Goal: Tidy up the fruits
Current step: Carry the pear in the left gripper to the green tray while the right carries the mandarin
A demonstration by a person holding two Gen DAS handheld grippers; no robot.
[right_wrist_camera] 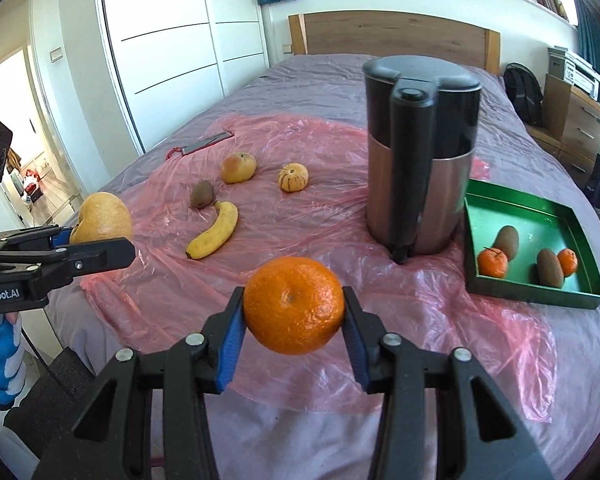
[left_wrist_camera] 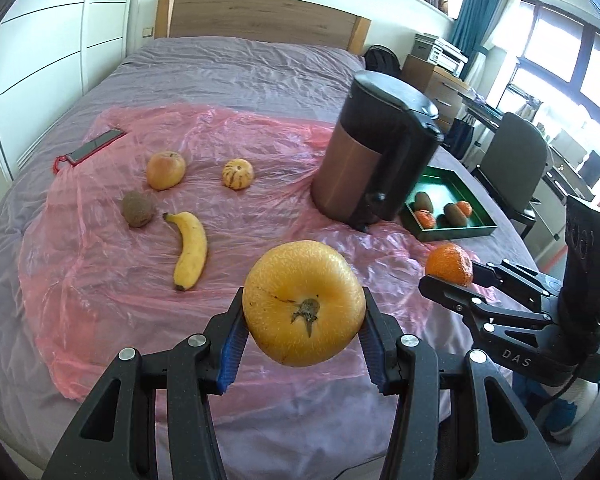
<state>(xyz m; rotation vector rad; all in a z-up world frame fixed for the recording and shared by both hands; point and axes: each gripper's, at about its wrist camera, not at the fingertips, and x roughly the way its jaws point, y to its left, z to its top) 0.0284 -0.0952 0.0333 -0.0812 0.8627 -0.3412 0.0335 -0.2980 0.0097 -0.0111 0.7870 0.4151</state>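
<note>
My left gripper (left_wrist_camera: pixel 304 320) is shut on a large yellow pear-like fruit (left_wrist_camera: pixel 303 303), held above the bed's near edge; it also shows in the right wrist view (right_wrist_camera: pixel 100 218). My right gripper (right_wrist_camera: pixel 294 312) is shut on a mandarin (right_wrist_camera: pixel 294 305), which also shows in the left wrist view (left_wrist_camera: pixel 449 263). A green tray (right_wrist_camera: pixel 580 216) at the right holds two kiwis and two mandarins. A banana (left_wrist_camera: pixel 190 250), a kiwi (left_wrist_camera: pixel 139 209), an apple (left_wrist_camera: pixel 165 170) and a striped yellow fruit (left_wrist_camera: pixel 238 174) lie on the pink plastic sheet (left_wrist_camera: pixel 100 264).
A tall black and copper kettle (left_wrist_camera: pixel 374 160) stands between the loose fruits and the tray. A phone with a red strap (left_wrist_camera: pixel 94 147) lies at the sheet's far left. Beyond the bed are a chair (left_wrist_camera: pixel 516 160), a desk and a wooden headboard.
</note>
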